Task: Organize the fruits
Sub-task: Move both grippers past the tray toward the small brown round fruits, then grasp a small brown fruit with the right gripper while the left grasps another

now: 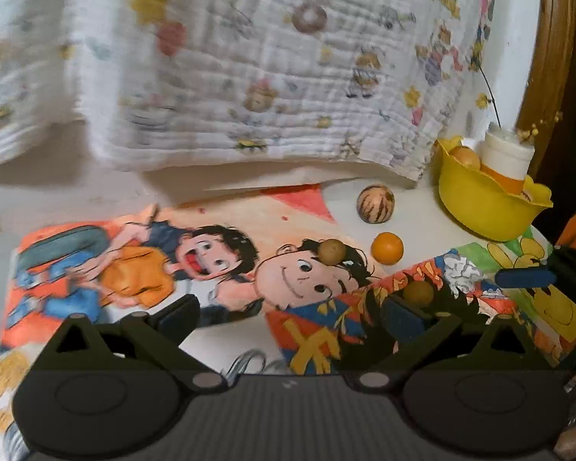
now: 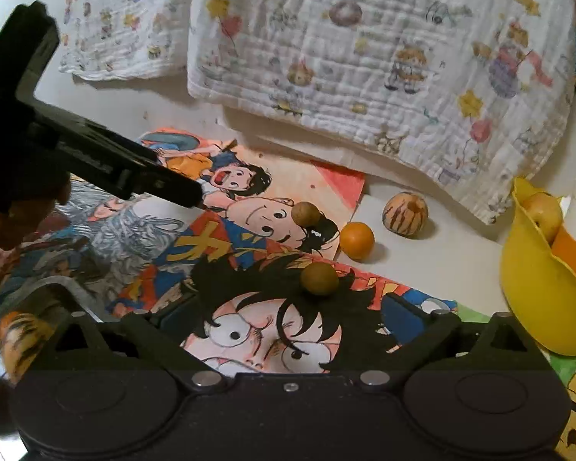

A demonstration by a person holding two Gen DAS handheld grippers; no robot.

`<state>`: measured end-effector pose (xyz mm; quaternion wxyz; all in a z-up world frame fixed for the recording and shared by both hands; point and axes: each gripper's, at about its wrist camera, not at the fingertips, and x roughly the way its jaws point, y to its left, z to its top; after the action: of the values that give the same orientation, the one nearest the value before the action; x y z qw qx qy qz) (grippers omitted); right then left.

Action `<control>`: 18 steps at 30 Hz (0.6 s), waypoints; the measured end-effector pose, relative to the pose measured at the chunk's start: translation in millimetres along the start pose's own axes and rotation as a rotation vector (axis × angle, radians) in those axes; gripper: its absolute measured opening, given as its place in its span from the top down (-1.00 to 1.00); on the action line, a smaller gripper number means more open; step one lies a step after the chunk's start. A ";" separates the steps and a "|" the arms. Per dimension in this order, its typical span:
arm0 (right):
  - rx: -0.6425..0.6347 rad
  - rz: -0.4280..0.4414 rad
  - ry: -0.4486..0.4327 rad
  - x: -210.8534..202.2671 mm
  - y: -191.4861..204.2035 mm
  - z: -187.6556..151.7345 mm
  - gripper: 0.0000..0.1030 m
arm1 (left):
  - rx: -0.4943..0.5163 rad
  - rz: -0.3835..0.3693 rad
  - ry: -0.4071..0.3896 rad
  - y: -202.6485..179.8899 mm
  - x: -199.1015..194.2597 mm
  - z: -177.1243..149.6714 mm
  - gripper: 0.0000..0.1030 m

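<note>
Four small fruits lie loose on cartoon drawings. They are a striped round fruit (image 1: 375, 204) (image 2: 405, 213), an orange (image 1: 387, 248) (image 2: 357, 240) and two brown ones, one farther (image 1: 333, 250) (image 2: 305, 213) and one nearer (image 1: 417, 292) (image 2: 319, 277). A yellow bowl (image 1: 484, 207) (image 2: 537, 288) on the right holds a pale fruit (image 1: 465, 156) (image 2: 543, 217). My left gripper (image 1: 292, 313) is open and empty, and the nearer brown fruit sits just beyond its right fingertip. My right gripper (image 2: 288, 315) is open, with that same fruit just ahead of its fingertips and untouched.
A printed white cloth (image 1: 249, 77) hangs along the back. A white and orange cup (image 1: 507, 153) stands behind the bowl. At the lower left of the right wrist view, another striped fruit (image 2: 23, 342) lies by a metal rim (image 2: 57, 282). The left gripper (image 2: 188, 192) reaches in from the left.
</note>
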<state>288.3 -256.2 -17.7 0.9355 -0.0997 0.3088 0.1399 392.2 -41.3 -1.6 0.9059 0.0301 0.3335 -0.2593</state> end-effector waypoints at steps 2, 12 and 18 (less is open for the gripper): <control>0.002 0.000 0.015 9.2 -2.6 2.1 -0.87 | 0.025 0.000 0.013 -1.1 15.2 2.5 -0.99; 0.004 0.006 0.083 45.5 -14.0 7.6 -0.53 | 0.067 -0.046 0.030 -3.7 69.6 14.9 -0.98; 0.017 0.019 0.089 54.9 -16.7 6.9 -0.37 | 0.094 -0.081 0.027 -9.7 89.7 22.7 -0.87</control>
<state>339.7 -259.0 -43.8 0.9202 -0.0948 0.3524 0.1416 458.5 -95.1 -38.4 0.8876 0.0628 0.3343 -0.3105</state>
